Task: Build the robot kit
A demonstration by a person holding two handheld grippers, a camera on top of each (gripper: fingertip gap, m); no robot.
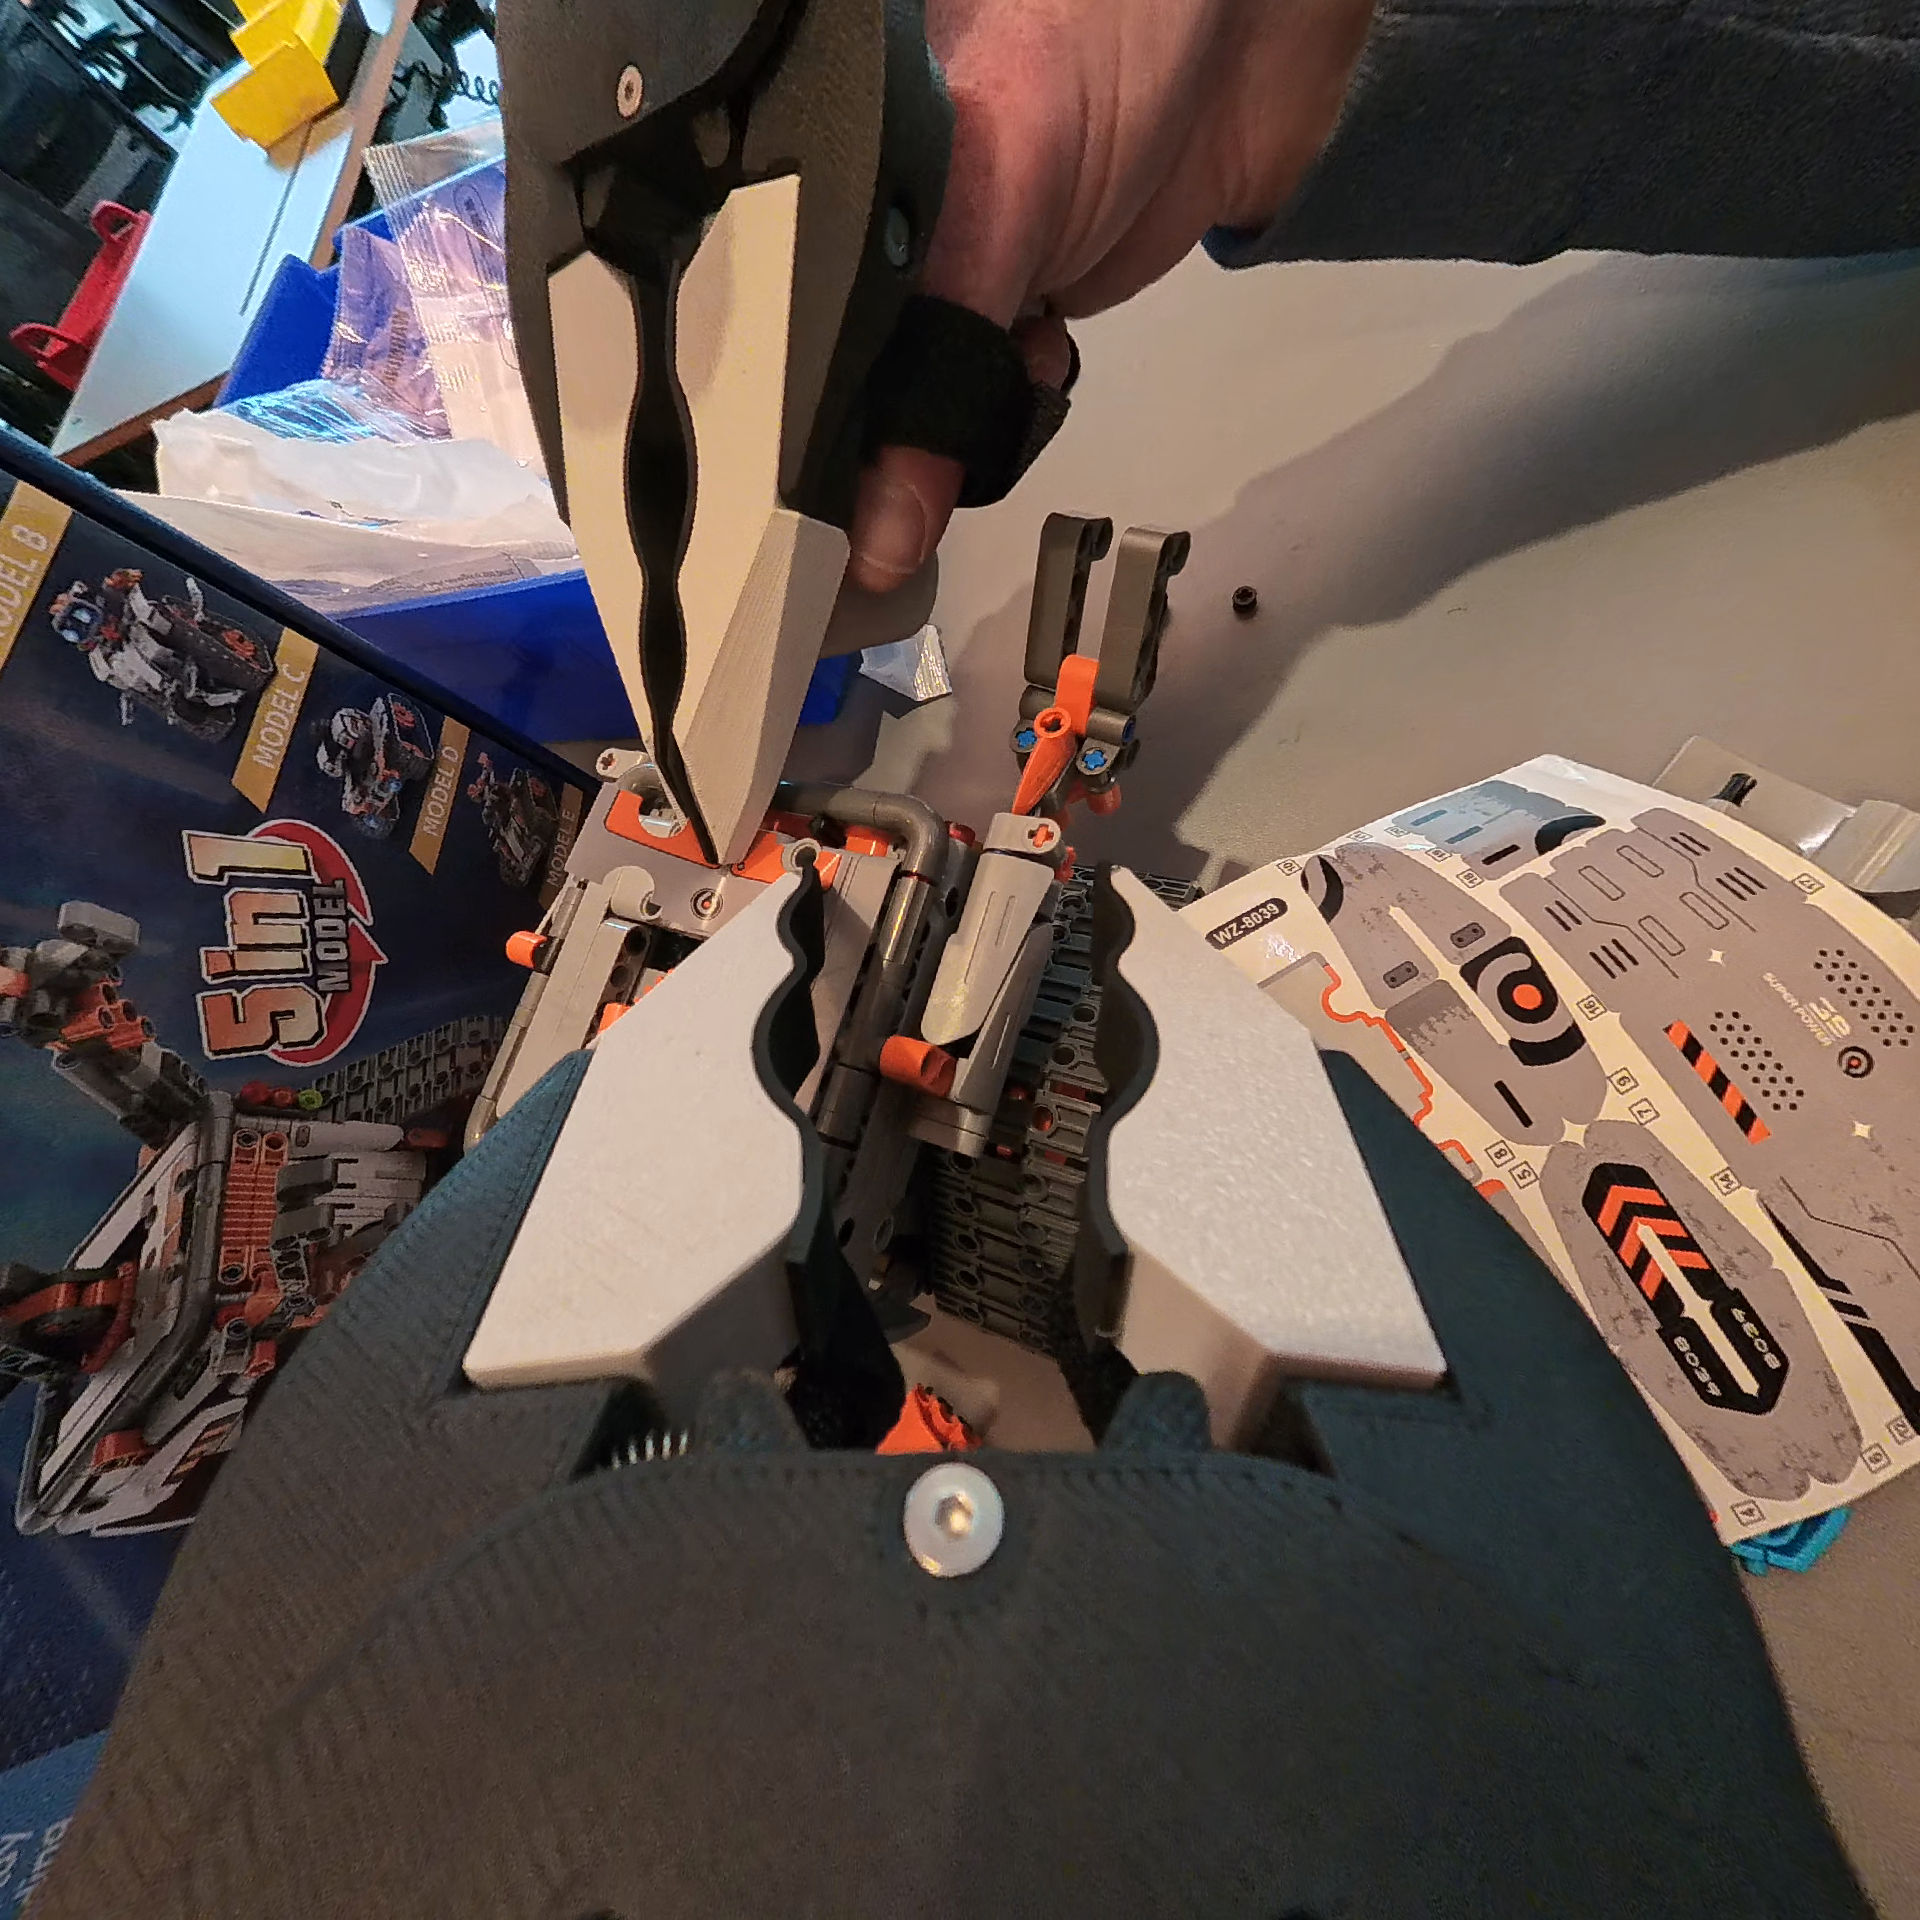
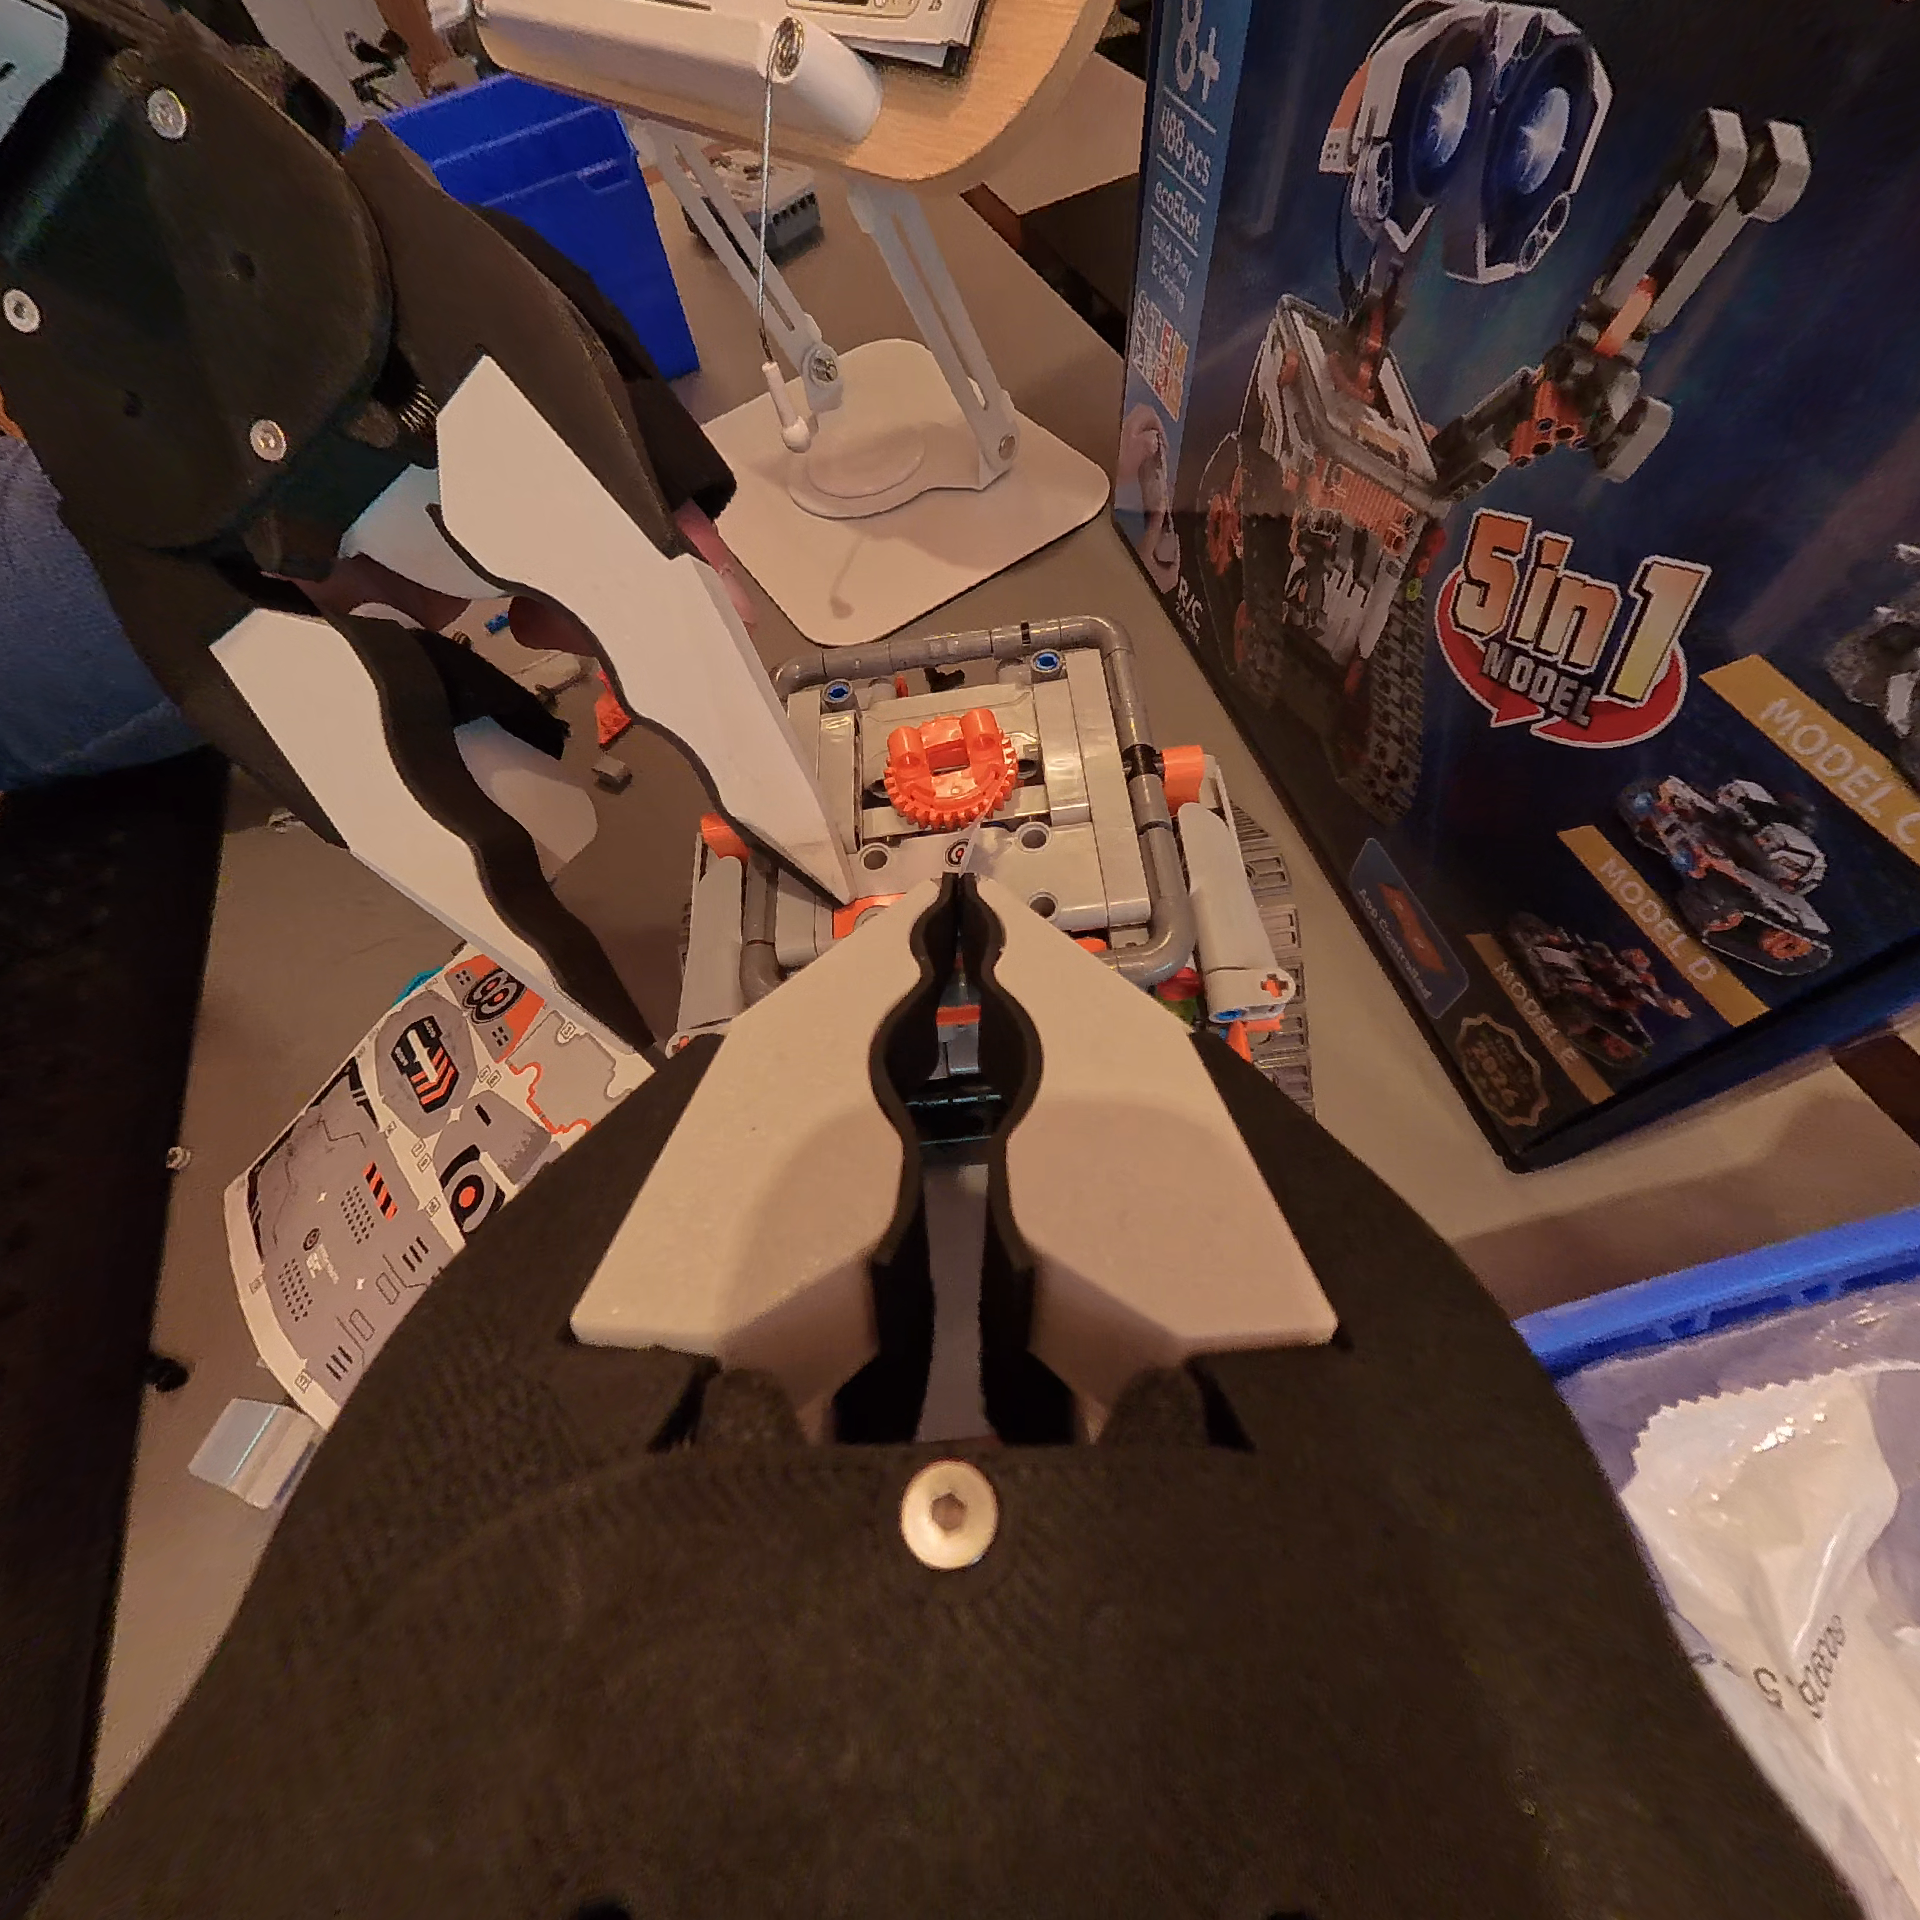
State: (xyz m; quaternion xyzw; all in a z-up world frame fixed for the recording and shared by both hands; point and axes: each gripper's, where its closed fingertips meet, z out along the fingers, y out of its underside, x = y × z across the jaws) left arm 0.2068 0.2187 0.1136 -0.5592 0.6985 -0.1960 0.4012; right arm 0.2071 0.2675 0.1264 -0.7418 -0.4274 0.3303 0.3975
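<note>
Pinching a small sticker (image 2: 966, 854) over the upright brick model (image 1: 883, 997), right tongs (image 2: 958, 881); left tongs (image 1: 951, 914) spread.

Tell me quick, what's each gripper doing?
Left gripper: open around the brick robot model.
Right gripper: closed, tips on the model's top; whether it pinches anything cannot be told.
</note>
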